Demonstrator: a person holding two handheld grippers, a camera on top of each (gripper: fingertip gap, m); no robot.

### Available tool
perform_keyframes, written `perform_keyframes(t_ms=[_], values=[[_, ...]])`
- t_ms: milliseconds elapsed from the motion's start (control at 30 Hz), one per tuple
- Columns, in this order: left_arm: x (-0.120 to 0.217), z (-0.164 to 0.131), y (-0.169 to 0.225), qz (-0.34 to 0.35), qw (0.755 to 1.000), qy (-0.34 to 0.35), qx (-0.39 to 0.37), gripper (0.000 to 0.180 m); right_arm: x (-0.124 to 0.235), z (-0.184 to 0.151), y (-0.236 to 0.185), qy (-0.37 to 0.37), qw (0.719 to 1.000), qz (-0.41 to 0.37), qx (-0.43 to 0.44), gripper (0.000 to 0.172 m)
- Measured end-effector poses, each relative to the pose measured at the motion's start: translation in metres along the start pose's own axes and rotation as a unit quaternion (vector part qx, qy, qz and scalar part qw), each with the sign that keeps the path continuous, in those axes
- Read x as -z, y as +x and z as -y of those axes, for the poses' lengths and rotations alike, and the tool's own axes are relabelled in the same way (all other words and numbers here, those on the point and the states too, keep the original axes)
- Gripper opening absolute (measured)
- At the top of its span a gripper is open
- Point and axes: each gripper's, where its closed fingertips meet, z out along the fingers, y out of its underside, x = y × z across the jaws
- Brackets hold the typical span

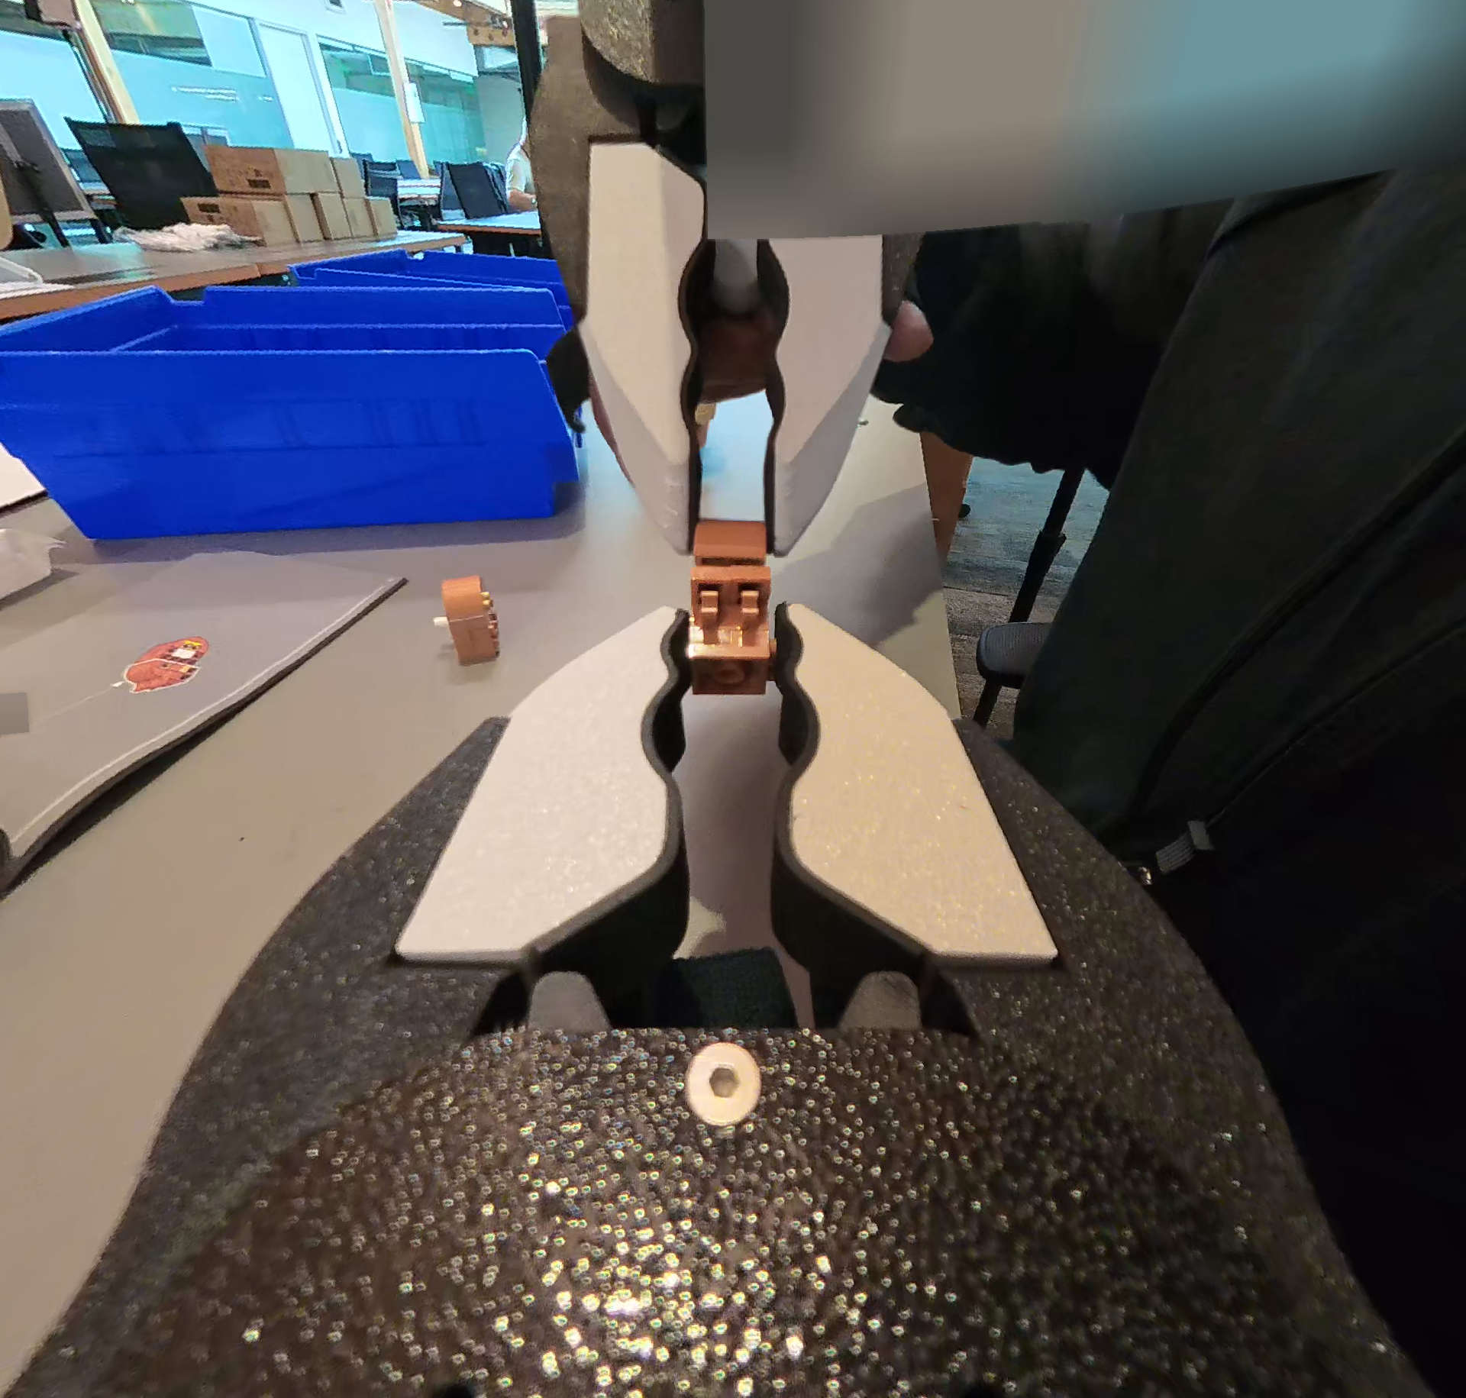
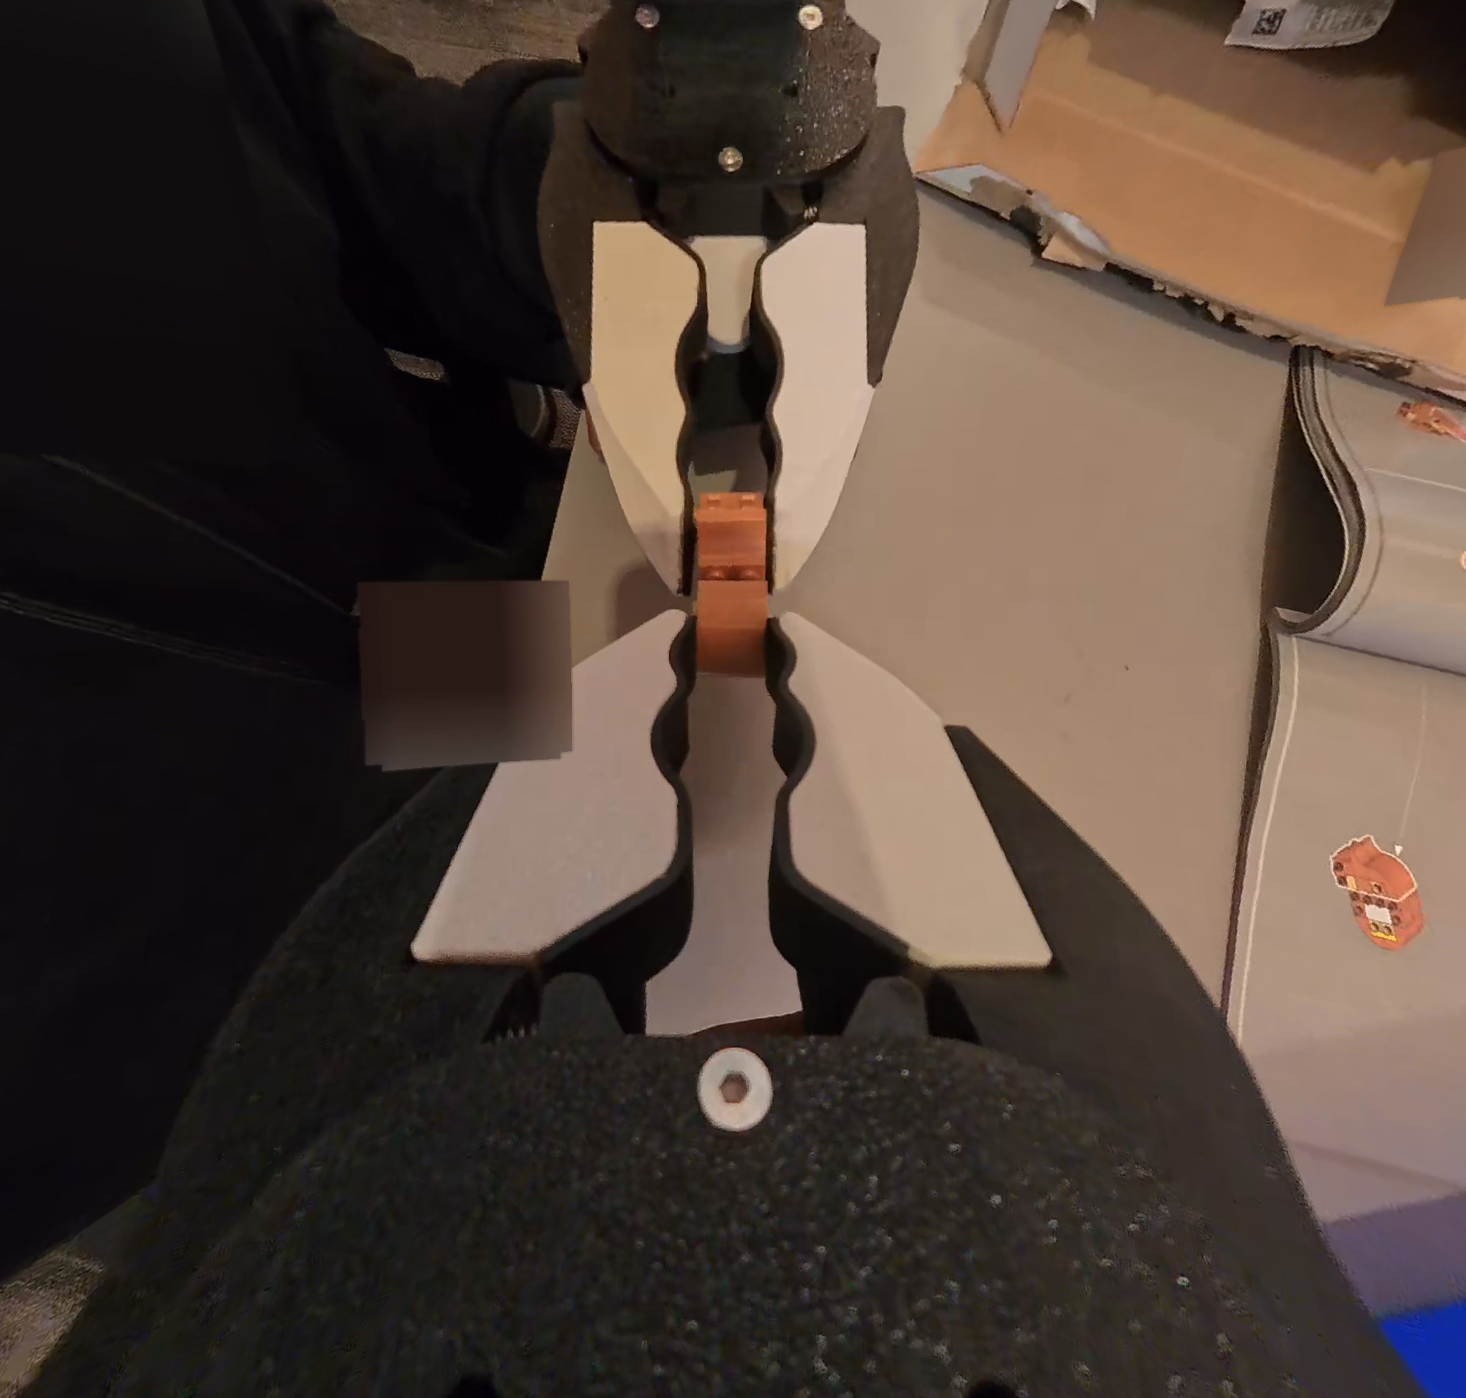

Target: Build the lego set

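Above grey tabletop (image 1: 317, 805): left gripper (image 1: 730, 666) pinching small brown plastic brick assembly (image 1: 728, 646); right gripper (image 2: 731, 638) pinching brown plastic block (image 2: 730, 630), tip to tip, both pieces touching. Beside: 1 loose brown round part (image 1: 470, 619), blue plastic bins (image 1: 278, 424), grey booklet (image 1: 159, 686).

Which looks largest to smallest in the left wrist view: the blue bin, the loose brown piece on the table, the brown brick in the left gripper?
1. Blue bin, clearly largest.
2. Loose brown piece and the brown brick gripped by the left gripper: similar apparent size, and the brick sits nearer the camera, so unranked.
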Motion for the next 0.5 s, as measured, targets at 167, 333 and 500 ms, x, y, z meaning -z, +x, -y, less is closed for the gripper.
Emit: perform_keyframes(t_ms=[167,333,500], values=[[-0.0011,-0.0012,0.0003,-0.004,1.0,-0.005,0.006,0.019,-0.0022,-0.0009,-0.0006,0.001,1.0,0.004,0.001,0.016],[-0.001,0.0001,0.0036,-0.017,1.0,0.0,0.009,0.019,-0.0015,0.0005,-0.0032,0.011,1.0,0.011,0.014,0.016],[-0.0024,-0.0013,0.0054,-0.023,1.0,-0.005,0.008,0.019,-0.0029,-0.0011,-0.0047,0.016,0.999,0.025,0.02,0.016]])
